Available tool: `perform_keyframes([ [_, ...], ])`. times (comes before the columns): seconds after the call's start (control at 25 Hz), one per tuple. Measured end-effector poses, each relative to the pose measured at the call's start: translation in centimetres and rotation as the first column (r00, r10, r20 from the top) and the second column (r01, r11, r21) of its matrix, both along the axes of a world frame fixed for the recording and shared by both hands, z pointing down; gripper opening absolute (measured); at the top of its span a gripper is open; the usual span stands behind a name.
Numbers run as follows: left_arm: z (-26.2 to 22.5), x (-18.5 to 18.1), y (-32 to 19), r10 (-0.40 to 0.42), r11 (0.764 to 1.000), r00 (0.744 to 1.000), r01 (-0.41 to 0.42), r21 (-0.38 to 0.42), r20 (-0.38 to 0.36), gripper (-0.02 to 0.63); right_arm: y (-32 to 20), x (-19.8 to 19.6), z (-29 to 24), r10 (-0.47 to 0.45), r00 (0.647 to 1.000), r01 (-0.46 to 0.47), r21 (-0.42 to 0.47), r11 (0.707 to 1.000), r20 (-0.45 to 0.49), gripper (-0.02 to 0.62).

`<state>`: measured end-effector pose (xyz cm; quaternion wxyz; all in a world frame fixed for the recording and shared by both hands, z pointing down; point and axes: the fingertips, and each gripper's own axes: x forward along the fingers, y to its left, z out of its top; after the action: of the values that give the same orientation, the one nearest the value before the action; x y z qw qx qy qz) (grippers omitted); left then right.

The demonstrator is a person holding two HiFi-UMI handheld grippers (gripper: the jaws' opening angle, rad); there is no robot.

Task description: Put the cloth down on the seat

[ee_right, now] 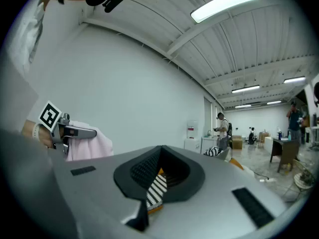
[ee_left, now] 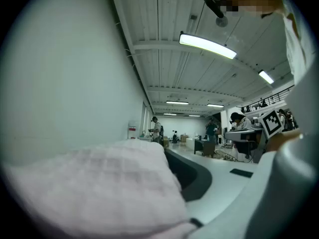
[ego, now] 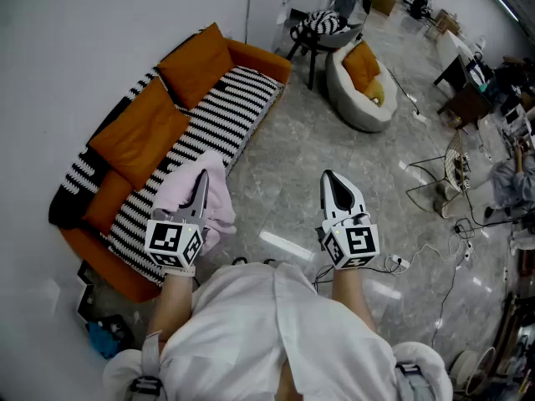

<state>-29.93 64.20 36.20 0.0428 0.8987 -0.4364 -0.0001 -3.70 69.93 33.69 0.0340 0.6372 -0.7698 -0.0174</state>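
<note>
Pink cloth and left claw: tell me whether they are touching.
Touching. The left gripper view shows the pink cloth bunched in the shut left claw; the head view shows it hanging from that claw.

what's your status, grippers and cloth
Left gripper shut on pink cloth, at the striped seat's front edge. Right gripper shut, empty. Orange cushions line the back; seat otherwise bare.

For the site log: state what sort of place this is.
Likely an open-plan office or lab with a lounge corner: an orange sofa with a black-and-white striped seat cover, dark desks cluttered with equipment, and long ceiling strip lights over a polished grey stone floor.
</note>
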Motion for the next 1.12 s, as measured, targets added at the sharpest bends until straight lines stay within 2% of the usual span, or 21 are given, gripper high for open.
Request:
perform_keyframes([
  [0.52, -0.4, 1.4, 0.3, 0.049, 0.999, 0.998, -0.049, -0.001, -0.031, 0.051, 0.8, 0.6, -0.1, 0.023, 1.0, -0.023, -0.007, 1.0, -0.01, 0.006],
  [0.76, 0.0, 0.9, 0.1, 0.068, 0.998, 0.997, -0.068, -0.014, -0.038, 0.051, 0.6, 0.8, 0.9, 0.026, 0.999, -0.025, -0.034, 0.999, 0.036, 0.008],
  [0.88, 0.3, 0.2, -0.1, 0.064, 0.998, 0.997, -0.065, -0.023, -0.036, 0.051, 0.4, 1.0, 1.2, 0.055, 0.998, -0.054, -0.036, 0.998, 0.028, 0.009],
  [1.12, 1.5, 0.5, -1.0, 0.07, 0.996, 0.997, -0.071, -0.052, -0.035, 0.051, 0.2, 0.9, 1.4, 0.041, 0.999, -0.041, -0.051, 0.998, -0.012, 0.009],
])
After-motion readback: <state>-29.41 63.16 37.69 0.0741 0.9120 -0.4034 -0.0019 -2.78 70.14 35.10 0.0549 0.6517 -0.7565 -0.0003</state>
